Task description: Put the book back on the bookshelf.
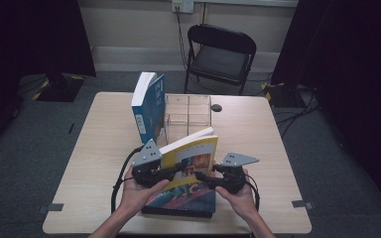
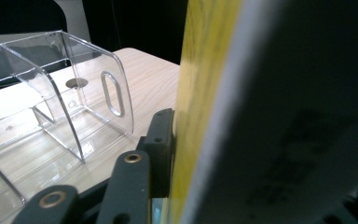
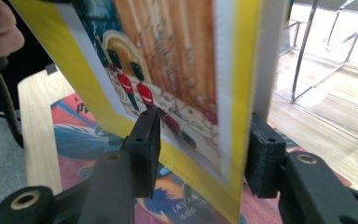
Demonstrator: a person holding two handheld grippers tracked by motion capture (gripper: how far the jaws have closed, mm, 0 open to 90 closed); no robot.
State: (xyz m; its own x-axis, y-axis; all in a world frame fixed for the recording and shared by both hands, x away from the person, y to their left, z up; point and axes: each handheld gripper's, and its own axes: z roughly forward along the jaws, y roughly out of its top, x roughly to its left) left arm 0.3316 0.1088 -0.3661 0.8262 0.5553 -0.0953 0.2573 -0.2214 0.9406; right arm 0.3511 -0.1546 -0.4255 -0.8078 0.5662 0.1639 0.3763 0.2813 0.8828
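gripping the yellow book (image 1: 191,153) between left gripper (image 1: 178,167) and right gripper (image 1: 202,176).

High view overhead; gripper views close, perhaps sharing yellow book (image 1: 192,158).

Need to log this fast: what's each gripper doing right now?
Left gripper: closed on the yellow book.
Right gripper: closed on the same yellow book.
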